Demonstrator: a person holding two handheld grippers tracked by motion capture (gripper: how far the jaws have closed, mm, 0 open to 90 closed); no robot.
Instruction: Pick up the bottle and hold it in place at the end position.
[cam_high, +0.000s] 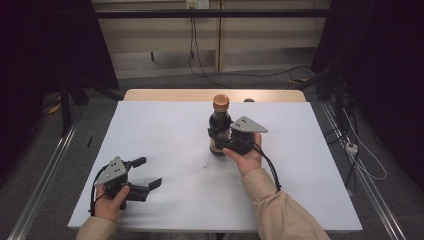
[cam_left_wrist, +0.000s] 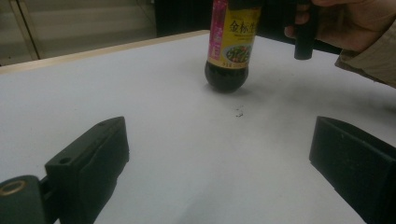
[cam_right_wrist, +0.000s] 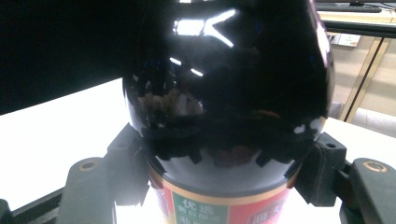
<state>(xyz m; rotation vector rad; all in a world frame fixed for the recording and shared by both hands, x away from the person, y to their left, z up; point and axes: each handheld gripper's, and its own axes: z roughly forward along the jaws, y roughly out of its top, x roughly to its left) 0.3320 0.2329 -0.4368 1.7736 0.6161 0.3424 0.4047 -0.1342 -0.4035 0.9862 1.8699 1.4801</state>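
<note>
- White board covers a wooden table, with black curtains at both sides and cables trailing over the grey floor behind.
- Standing upright near the middle of the board, a little toward the far edge, is a dark sauce bottle with an orange cap.
- Its label carries pink and yellow panels; the liquid inside looks nearly black.
- Clamped around the bottle at its shoulder, just above the label, is the right gripper; in the right gripper view both jaws press the glass from either side, so the hold looks firm enough to lift or steady it.
- That grip sits low on the body, probably to keep the tall bottle from tipping.
- Well apart, near the front left corner, the left gripper rests with jaws spread wide and nothing between them, pointing toward the bottle as if waiting its turn.
</note>
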